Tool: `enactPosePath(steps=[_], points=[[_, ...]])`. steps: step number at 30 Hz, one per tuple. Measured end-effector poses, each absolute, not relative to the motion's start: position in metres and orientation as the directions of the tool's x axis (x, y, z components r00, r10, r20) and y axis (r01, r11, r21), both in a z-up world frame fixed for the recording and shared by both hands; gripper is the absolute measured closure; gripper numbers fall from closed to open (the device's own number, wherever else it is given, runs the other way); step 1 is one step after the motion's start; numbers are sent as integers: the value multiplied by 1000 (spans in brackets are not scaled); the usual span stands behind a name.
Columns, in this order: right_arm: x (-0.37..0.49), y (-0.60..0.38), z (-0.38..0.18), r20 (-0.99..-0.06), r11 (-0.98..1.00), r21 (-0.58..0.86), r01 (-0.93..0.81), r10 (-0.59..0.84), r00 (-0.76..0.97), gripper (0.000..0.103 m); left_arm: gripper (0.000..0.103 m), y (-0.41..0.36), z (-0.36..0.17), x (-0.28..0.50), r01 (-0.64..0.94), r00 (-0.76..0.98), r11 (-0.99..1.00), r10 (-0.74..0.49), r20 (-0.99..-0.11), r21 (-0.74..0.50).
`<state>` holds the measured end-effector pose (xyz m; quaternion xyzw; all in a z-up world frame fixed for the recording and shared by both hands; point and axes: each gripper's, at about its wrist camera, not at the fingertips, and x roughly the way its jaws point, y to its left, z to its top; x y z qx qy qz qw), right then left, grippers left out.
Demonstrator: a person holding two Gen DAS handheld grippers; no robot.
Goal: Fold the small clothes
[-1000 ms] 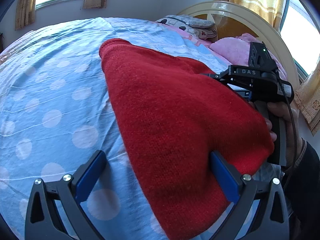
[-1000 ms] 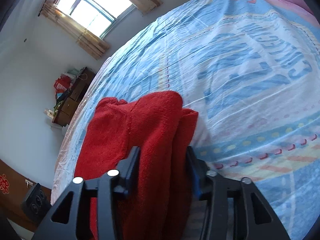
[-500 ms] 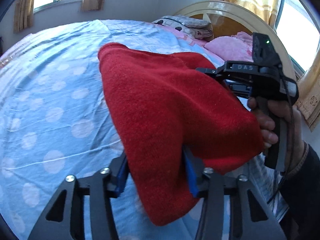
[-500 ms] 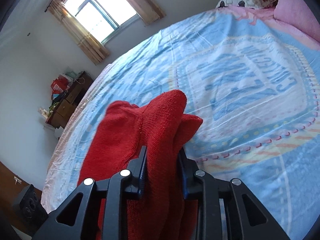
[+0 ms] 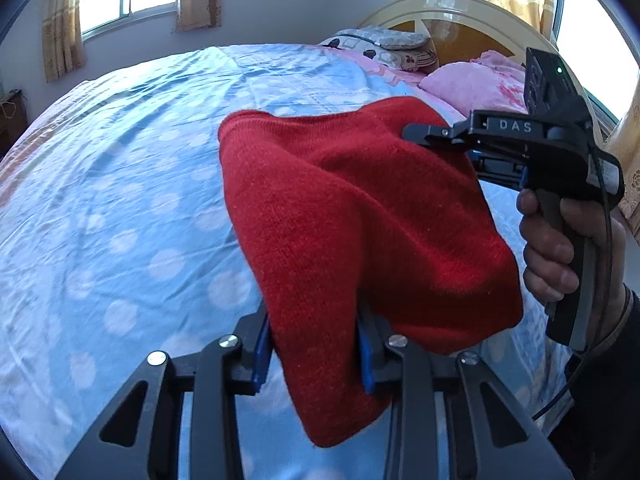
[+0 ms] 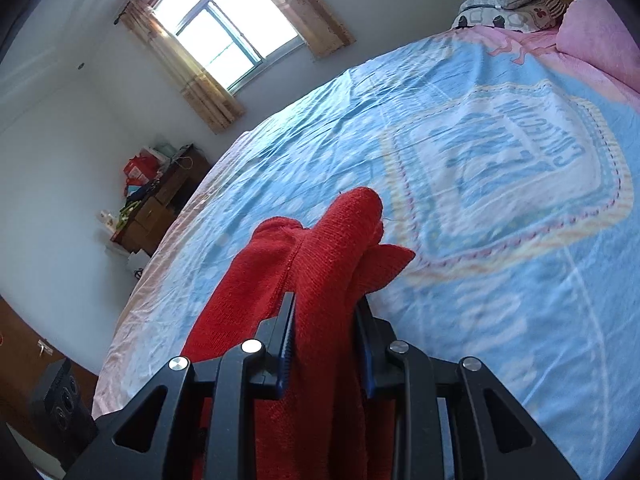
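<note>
My left gripper (image 5: pixel 314 354) has just been closing and now its blue pads pinch one edge of the red knit (image 5: pixel 360 216), with a loose tail hanging below the jaws; my right gripper (image 6: pixel 324 344) is clamped narrow on another bunched edge of the same knit (image 6: pixel 320 264), its tips buried in the cloth as the left view shows it (image 5: pixel 424 134), and my right hand (image 5: pixel 560 248) grips the handle. The knit hangs between the two grips, lifted clear of the bed (image 5: pixel 120 184), sagging in a thick fold. To do this step well I judge I should keep both pinches firm, hold the two edges level and taut enough that the sag drops out, then carry the cloth over and lay it down flat so the layers meet edge to edge and nothing twists; the loose tail could tuck under if I lower too fast. Below is a wrinkled blue spotted sheet with a large crest print (image 6: pixel 520 168), pink pillows (image 5: pixel 468 84) by the headboard (image 5: pixel 460 20), curtained windows (image 6: pixel 228 36), and a cluttered wooden cabinet (image 6: pixel 160 204) against the far wall
</note>
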<state>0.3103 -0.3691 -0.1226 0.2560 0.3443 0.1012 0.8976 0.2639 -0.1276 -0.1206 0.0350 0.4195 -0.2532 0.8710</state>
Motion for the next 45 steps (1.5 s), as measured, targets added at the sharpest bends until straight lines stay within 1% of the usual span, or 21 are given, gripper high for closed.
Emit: enactPosePath(steps=[15,30,45], points=[[286,-288,-114,-538,836,539,-106,438,720,77,68,-69,-106,213,405,582,907,-351,-734,-112],[295,-199,-101,-526,816,533,-223,526,668,77,68,-8,-98,190,310,645,947,-273,-713,-82],[305,-116,-96,-535,794,512,-327,593,602,77,68,43,-99,174,216,684,973,-206,-700,-75]])
